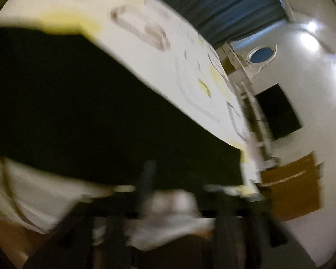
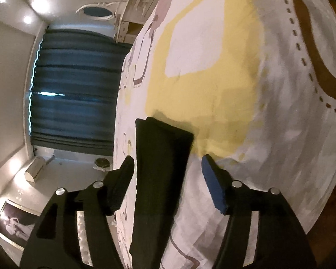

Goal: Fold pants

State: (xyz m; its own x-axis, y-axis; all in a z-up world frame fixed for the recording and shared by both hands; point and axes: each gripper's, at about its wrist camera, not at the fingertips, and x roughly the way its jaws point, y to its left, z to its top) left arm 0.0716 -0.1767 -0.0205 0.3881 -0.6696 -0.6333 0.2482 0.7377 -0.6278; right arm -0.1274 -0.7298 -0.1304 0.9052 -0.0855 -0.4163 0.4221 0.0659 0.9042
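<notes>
The black pants (image 1: 74, 103) lie as a broad dark band over the bed's white, yellow and grey patterned sheet (image 1: 145, 29). This left wrist view is heavily blurred. My left gripper (image 1: 181, 190) shows at the bottom with its fingers apart and only pale sheet between them, just short of the pants' near edge. In the right wrist view a narrow folded end of the pants (image 2: 161, 157) runs between the fingers of my right gripper (image 2: 168, 159). That gripper is open: the black pad (image 2: 121, 186) and the blue pad (image 2: 212, 188) stand clear of the fabric.
A dark blue curtain (image 2: 76, 98) hangs beyond the bed. An oval mirror (image 2: 98, 12) on white furniture stands by the wall. A framed picture (image 2: 13, 224) hangs on the wall. Brown wooden floor (image 1: 293, 190) lies beside the bed's edge.
</notes>
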